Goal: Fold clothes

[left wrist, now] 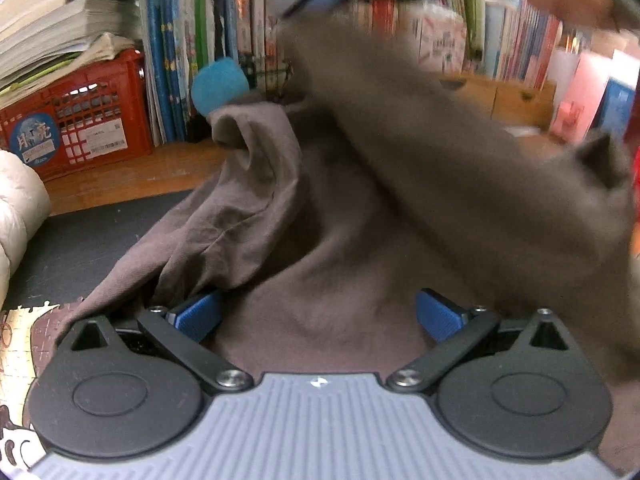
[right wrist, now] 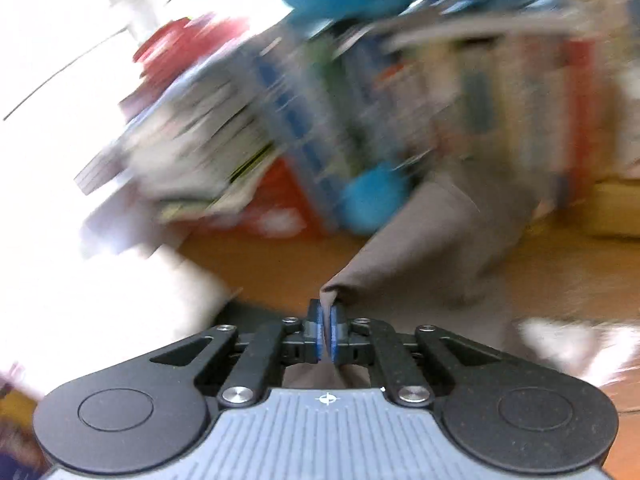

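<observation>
Brown garment lies heaped on the counter, partly over a dark mat. L gripper: fingers wide apart, low over the cloth, gripping nothing. R gripper: fingers pinched together on a corner of the garment, which stretches away from them; in the left wrist view that corner hangs lifted at top. Red crate and books behind. Right wrist view badly blurred.

Soft matt brown cloth garment all wrinkly, glossy red plastic crate at left, smooth wooden tabletop, and ribbed blue rubbery-looking pads.
</observation>
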The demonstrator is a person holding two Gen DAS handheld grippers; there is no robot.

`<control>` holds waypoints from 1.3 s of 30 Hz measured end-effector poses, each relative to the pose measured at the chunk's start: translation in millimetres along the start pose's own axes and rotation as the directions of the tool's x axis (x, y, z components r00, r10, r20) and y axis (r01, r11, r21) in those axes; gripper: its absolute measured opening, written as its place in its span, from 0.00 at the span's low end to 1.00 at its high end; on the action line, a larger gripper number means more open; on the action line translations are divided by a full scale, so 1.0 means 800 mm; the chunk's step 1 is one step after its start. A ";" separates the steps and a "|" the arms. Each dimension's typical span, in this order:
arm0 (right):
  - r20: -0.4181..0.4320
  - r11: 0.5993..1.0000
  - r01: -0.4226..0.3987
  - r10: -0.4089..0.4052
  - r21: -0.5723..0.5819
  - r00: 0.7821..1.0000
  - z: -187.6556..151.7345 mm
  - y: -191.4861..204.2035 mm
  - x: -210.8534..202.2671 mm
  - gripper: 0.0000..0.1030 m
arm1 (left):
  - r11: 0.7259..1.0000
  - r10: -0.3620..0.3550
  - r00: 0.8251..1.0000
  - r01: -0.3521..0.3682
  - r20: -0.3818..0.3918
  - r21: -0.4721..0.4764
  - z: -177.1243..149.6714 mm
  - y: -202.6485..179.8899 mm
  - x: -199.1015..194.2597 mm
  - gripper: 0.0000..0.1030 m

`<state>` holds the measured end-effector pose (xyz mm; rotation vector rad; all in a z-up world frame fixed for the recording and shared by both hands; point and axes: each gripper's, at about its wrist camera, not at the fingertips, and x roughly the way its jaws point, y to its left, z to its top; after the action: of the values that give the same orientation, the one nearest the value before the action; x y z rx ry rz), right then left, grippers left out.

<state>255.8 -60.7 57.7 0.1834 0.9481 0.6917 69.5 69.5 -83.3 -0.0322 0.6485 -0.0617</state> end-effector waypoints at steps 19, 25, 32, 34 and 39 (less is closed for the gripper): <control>0.099 0.828 0.493 -0.485 -0.268 0.869 -0.119 -0.098 -0.044 0.94 | 0.943 0.267 0.963 -0.270 0.042 0.195 0.089 0.065 -0.033 1.00; 0.012 0.868 0.480 -0.482 -0.131 0.876 -0.120 -0.126 -0.014 0.17 | 0.933 0.248 0.965 -0.217 -0.078 0.287 0.082 0.059 0.044 0.86; 0.172 0.858 0.512 -0.498 -0.046 0.850 -0.120 -0.120 -0.109 0.08 | 0.958 0.209 0.960 -0.162 -0.187 0.237 0.076 0.068 0.060 0.00; 0.225 0.826 0.564 -0.548 -0.007 0.805 -0.118 -0.123 -0.147 0.06 | 0.957 0.223 0.957 -0.178 -0.187 0.229 0.074 0.074 0.056 0.00; 0.235 0.810 0.585 -0.577 0.041 0.782 -0.111 -0.154 -0.206 0.11 | 0.962 0.234 0.960 -0.206 -0.153 0.181 0.079 0.091 0.034 0.00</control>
<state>178.0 -270.9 65.0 -0.0640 0.7028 0.1012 132.7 140.5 -53.1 0.2067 0.8153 0.0994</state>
